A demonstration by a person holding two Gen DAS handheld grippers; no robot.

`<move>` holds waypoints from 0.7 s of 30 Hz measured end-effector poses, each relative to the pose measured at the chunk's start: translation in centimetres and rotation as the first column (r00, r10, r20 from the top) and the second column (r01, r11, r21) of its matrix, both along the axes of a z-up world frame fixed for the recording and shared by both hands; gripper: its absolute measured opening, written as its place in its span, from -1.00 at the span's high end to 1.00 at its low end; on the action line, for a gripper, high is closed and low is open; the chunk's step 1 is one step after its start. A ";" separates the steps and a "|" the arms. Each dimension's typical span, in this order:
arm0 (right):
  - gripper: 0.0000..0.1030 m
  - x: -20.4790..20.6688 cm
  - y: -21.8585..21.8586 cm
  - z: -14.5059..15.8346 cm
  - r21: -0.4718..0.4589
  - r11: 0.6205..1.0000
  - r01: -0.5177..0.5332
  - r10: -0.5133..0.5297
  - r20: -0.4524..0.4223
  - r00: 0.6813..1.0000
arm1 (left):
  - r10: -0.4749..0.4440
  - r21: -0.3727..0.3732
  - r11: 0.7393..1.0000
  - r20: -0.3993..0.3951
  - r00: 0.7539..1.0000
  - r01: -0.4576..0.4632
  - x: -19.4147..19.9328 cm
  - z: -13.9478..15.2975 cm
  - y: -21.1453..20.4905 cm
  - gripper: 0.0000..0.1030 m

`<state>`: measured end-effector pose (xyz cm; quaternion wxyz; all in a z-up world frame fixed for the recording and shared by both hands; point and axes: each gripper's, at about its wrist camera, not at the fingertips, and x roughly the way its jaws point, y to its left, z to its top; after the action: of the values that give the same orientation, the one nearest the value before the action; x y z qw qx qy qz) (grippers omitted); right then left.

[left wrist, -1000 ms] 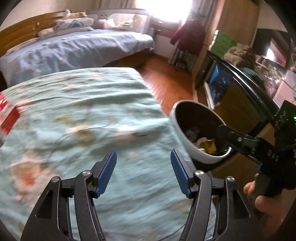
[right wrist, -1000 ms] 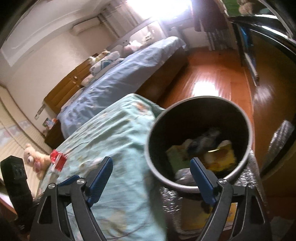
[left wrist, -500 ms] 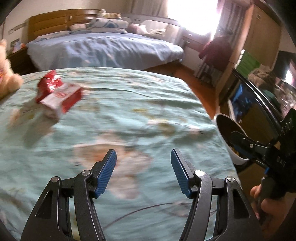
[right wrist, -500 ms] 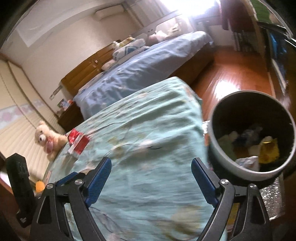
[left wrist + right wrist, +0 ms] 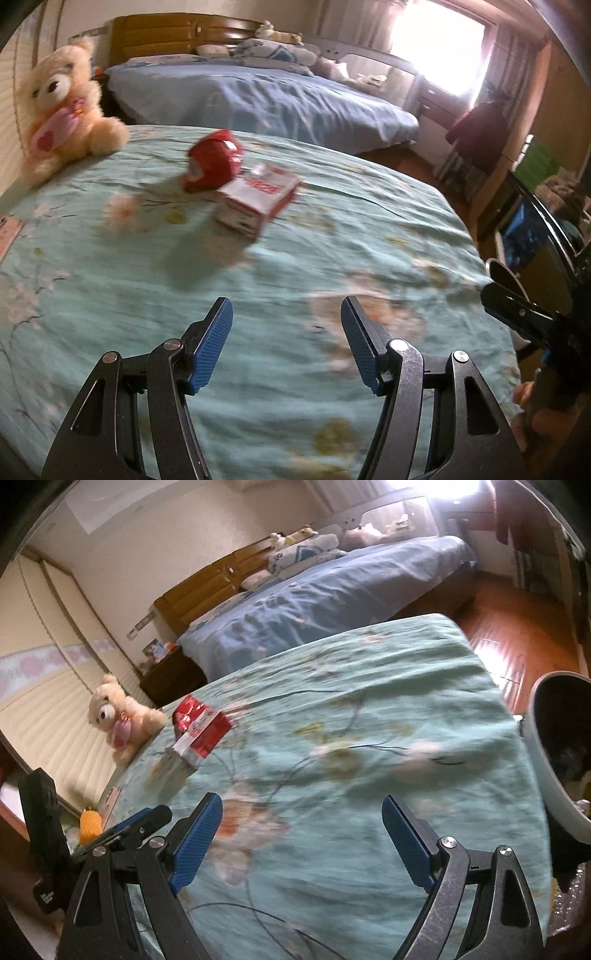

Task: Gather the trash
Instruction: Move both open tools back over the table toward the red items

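The red-and-white carton (image 5: pixel 256 201) lies on the teal bedspread (image 5: pixel 332 258), long axis slanting up to the right, a crumpled red wrapper (image 5: pixel 214 160) touching its far left. It sits ahead and slightly left of the left gripper (image 5: pixel 286 345), fingers spread and empty. The right gripper (image 5: pixel 301 843), also spread, looks farther off.
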<state>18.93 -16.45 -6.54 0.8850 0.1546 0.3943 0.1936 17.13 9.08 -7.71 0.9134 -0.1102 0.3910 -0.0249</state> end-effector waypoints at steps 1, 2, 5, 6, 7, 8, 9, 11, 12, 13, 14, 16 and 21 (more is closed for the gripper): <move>-0.74 0.0 0.2 -0.1 -0.001 1.000 -0.005 0.005 0.000 1.000 | 0.007 0.001 1.000 -0.001 1.000 -0.007 0.1 -0.1 0.3 -0.20; -0.74 0.1 0.6 -0.1 -0.002 1.000 -0.011 0.011 -0.001 1.000 | 0.017 0.003 1.000 -0.002 1.000 -0.017 0.2 -0.1 0.9 -0.20; -0.74 0.4 1.7 -0.2 -0.006 1.000 -0.029 0.029 -0.004 1.000 | 0.039 0.005 0.999 -0.004 0.999 -0.039 0.5 -0.2 2.2 -0.20; -0.74 0.6 2.1 -0.2 -0.007 0.999 -0.036 0.036 -0.005 0.999 | 0.046 0.009 0.999 -0.004 0.999 -0.046 0.7 -0.3 2.7 -0.20; -0.74 0.6 2.2 -0.3 -0.008 0.999 -0.039 0.039 -0.006 0.999 | 0.051 0.014 0.999 -0.005 0.999 -0.051 0.9 -0.3 3.0 -0.20; -0.74 0.7 2.5 -0.3 -0.009 0.999 -0.044 0.044 -0.007 0.999 | 0.056 0.021 0.998 -0.006 0.998 -0.055 1.1 -0.4 3.3 -0.20; -0.74 0.9 2.8 -0.3 -0.010 0.999 -0.048 0.048 -0.009 0.999 | 0.061 0.028 0.998 -0.008 0.998 -0.061 1.4 -0.4 3.7 -0.20; -0.74 1.1 3.1 -0.4 -0.009 0.999 -0.051 0.051 -0.012 0.999 | 0.072 0.036 0.997 -0.011 0.997 -0.071 2.1 -0.5 4.3 -0.20; -0.74 1.1 3.2 -0.4 -0.008 0.999 -0.052 0.052 -0.012 0.999 | 0.080 0.040 0.996 -0.009 0.997 -0.080 2.5 -0.5 4.6 -0.20; -0.74 1.2 3.2 -0.4 -0.007 0.999 -0.052 0.052 -0.011 0.999 | 0.086 0.046 0.995 -0.009 0.996 -0.086 2.8 -0.5 4.8 -0.20; -0.74 1.3 3.3 -0.4 -0.008 0.999 -0.051 0.051 -0.011 0.999 | 0.095 0.054 0.994 -0.010 0.995 -0.094 3.3 -0.5 5.1 -0.20; -0.74 1.5 3.2 -0.4 -0.008 0.999 -0.046 0.046 -0.012 0.999 | 0.108 0.059 0.993 -0.012 0.994 -0.107 4.2 -0.5 5.6 -0.20; -0.74 2.3 2.9 -0.6 -0.005 1.000 -0.031 0.031 -0.021 0.999 | 0.135 0.101 0.986 -0.021 0.991 -0.133 6.4 -0.8 6.6 -0.20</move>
<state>21.26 -13.52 -7.18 0.8781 0.1480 0.4064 0.2045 23.55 15.68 -8.50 0.9119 -0.0911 0.3961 0.0575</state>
